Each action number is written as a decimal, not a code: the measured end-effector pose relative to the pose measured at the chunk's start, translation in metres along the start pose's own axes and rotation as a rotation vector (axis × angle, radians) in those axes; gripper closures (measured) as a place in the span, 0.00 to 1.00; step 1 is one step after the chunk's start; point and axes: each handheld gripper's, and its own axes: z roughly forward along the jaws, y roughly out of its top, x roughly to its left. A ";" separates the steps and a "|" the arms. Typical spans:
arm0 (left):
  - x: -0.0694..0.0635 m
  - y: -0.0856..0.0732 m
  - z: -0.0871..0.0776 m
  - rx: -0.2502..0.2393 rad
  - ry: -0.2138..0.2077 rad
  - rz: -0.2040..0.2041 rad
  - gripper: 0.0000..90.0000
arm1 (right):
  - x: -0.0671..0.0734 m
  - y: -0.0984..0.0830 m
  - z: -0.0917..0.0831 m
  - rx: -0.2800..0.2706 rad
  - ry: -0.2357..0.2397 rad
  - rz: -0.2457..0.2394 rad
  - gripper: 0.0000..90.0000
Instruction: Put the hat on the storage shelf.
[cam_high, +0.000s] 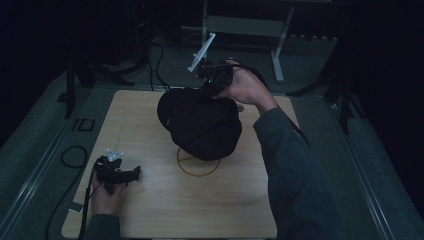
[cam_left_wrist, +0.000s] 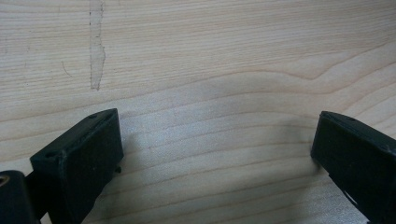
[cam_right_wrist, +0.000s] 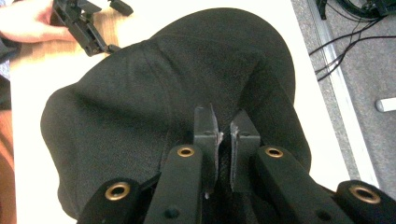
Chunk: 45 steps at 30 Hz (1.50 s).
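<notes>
1. A black cap (cam_high: 200, 125) of soft woven fabric sits in the middle of the high view, hanging over the centre of a pale wooden desk (cam_high: 150, 210). Its far edge is lifted and its lower part hangs down toward the desk; whether it touches the surface cannot be told.
2. Just below the cap, a thin brown circle (cam_high: 198, 167) is drawn on the desk; the cap covers its upper part.
3. The right hand-held gripper (cam_high: 216, 80) is at the upper centre of the high view, held in a hand (cam_high: 247, 87) whose dark sleeve runs down to the lower right. Its jaws are pressed together on a fold of the cap's fabric at the cap's far edge.
4. In the right gripper view the cap (cam_right_wrist: 154, 107) spreads across most of the frame, and the right hand-held gripper (cam_right_wrist: 225, 135) pinches a raised ridge of cloth at the bottom centre.
5. The left hand-held gripper (cam_high: 131, 175) lies low at the lower left of the high view, well apart from the cap, held in the other hand (cam_high: 106, 197).
6. In the left gripper view its jaws are spread wide over bare wood grain of the desk (cam_left_wrist: 210, 70), with nothing between them.
7. A black cable (cam_high: 70, 160) loops on the grey floor at the left of the desk.
</notes>
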 end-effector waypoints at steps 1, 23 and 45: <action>0.000 0.000 0.000 0.001 0.000 0.000 0.02 | -0.001 -0.001 0.001 -0.003 0.001 0.006 0.93; -0.001 0.000 0.000 0.002 -0.003 0.002 0.02 | 0.000 0.006 0.017 -0.039 -0.047 0.022 0.90; -0.002 0.000 0.000 0.002 -0.003 0.002 0.02 | 0.003 -0.003 0.022 -0.044 -0.074 0.032 0.70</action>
